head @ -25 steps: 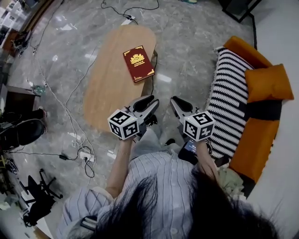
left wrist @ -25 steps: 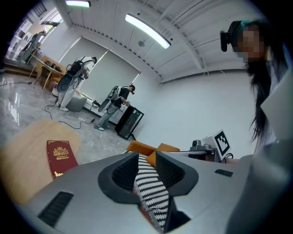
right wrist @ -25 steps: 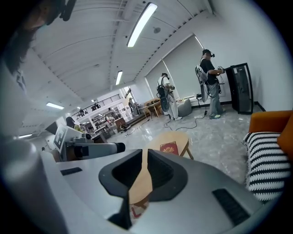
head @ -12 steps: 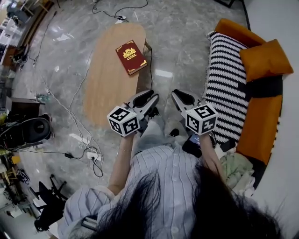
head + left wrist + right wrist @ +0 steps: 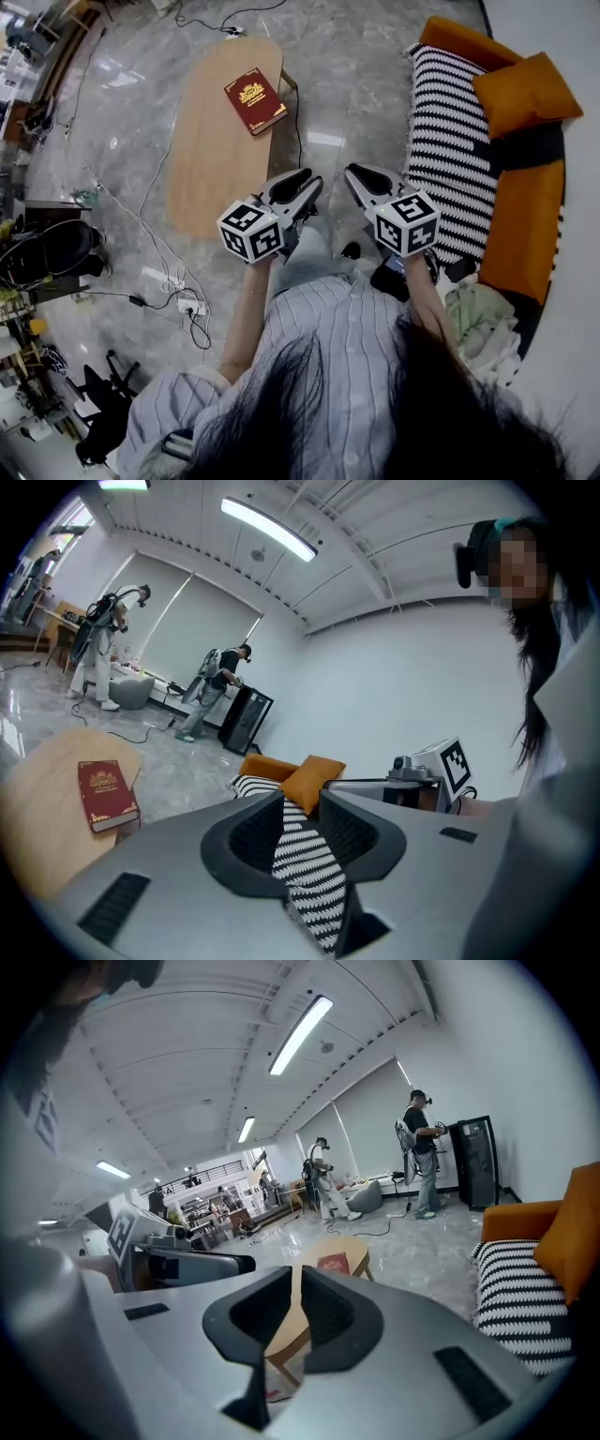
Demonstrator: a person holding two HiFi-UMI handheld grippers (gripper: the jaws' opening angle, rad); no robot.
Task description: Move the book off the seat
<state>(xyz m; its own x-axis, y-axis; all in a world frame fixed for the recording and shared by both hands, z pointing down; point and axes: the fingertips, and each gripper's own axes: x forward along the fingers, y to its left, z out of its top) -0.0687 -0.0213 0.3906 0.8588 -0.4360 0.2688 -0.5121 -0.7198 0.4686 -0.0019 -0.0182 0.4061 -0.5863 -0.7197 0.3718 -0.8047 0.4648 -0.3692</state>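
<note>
The book [image 5: 255, 100] lies flat on the wooden table [image 5: 211, 178], towards its far end and close to the long edge that faces the sofa [image 5: 525, 234]. By the look of it the seat is already cleared, and what is left is a clean finish. Both tools hang in front of the person's torso, well apart from the book. The left gripper [image 5: 305, 180] has its jaws a narrow gap apart with nothing between them, and the right gripper [image 5: 361, 175] has its jaws closed together, empty. The sound way to end is to keep both clear of the table's edge and leave the book alone, since a nudge could tip it over that side. It is a closed dark red hardback, cover up, with gold ornament and gilt corners, lying slightly askew to the table's long edges
</note>
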